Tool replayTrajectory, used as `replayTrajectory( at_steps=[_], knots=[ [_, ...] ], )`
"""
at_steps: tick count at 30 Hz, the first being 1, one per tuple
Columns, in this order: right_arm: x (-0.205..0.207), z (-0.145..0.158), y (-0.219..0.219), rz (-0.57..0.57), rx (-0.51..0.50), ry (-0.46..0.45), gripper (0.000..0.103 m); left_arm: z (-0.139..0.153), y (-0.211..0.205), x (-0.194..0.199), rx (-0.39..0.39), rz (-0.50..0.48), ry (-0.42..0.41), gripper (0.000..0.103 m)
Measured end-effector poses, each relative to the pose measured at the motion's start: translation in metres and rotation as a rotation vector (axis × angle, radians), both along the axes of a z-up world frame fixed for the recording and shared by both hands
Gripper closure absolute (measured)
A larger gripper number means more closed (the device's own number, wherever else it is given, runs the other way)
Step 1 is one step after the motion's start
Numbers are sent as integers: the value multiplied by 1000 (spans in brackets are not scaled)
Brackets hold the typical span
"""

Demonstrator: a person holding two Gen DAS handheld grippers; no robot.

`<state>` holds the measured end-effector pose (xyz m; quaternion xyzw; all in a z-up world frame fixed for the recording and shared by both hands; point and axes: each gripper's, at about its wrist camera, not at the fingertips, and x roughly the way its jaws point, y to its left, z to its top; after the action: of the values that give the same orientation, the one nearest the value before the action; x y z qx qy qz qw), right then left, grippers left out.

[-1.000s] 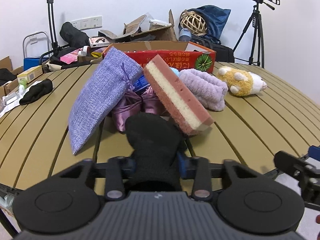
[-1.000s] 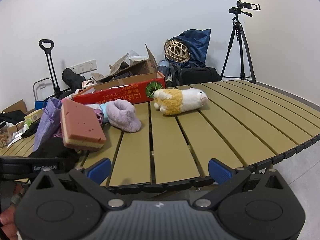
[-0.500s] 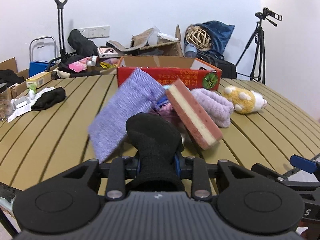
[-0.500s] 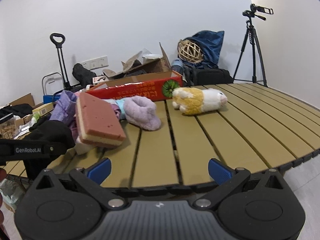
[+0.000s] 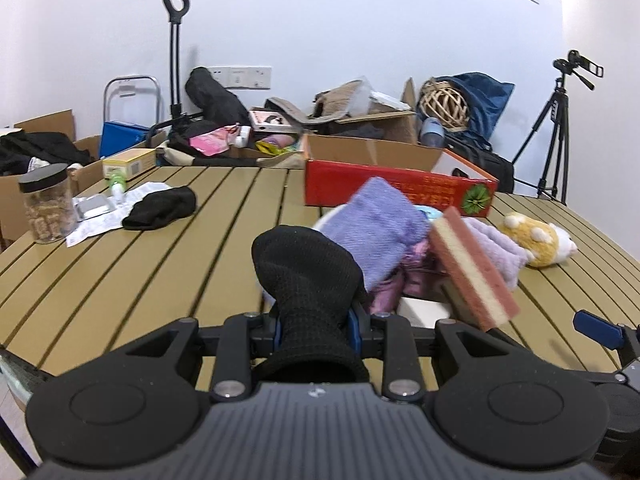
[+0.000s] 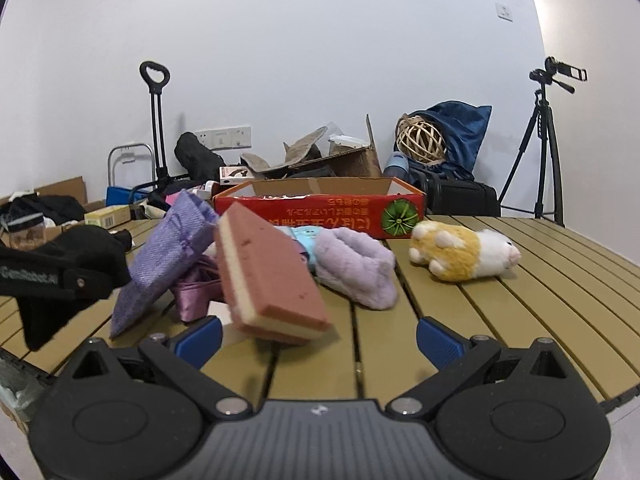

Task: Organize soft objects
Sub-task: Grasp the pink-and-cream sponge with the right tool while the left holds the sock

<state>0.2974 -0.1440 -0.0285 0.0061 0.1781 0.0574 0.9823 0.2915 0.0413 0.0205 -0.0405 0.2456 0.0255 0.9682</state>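
Left claw clamped on black sock, right claw agape at table edge, bare slats beyond.

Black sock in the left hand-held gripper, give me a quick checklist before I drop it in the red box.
1. Grip: left hand-held gripper shut on the black sock. Ok.
2. Red box open at the top: ok. Contents: cannot tell.
3. Path: purple pouch and pink sponge lie between sock and box. Not ok, lift over them.
4. Right hand-held gripper open and holding nothing, close to the sponge. Ok.
5. Second black sock lies to the left on the table, not yet gathered. Not ok.
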Motion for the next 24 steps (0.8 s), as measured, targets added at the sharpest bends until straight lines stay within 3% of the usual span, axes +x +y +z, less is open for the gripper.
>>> replayTrajectory(
  at_steps=[11, 13, 17, 19, 24],
  knots=[
    [24, -2, 39, -28, -129, -56, 4, -1, 27, -1, -4, 44, 1, 74],
    [28, -4, 48, -21, -182, -60, 20, -2, 29, -1, -5, 46, 6, 74],
    [34, -6, 59, -10, -248, -55, 41, -5, 32, 0, -1, 49, 12, 74],
    [34, -5, 61, -12, -265, -57, 61, -5, 31, 0, 3, 51, 11, 74],
    [29, -3, 57, 6, -248, -65, 64, -5, 32, -2, 7, 53, 11, 74]
  ],
)
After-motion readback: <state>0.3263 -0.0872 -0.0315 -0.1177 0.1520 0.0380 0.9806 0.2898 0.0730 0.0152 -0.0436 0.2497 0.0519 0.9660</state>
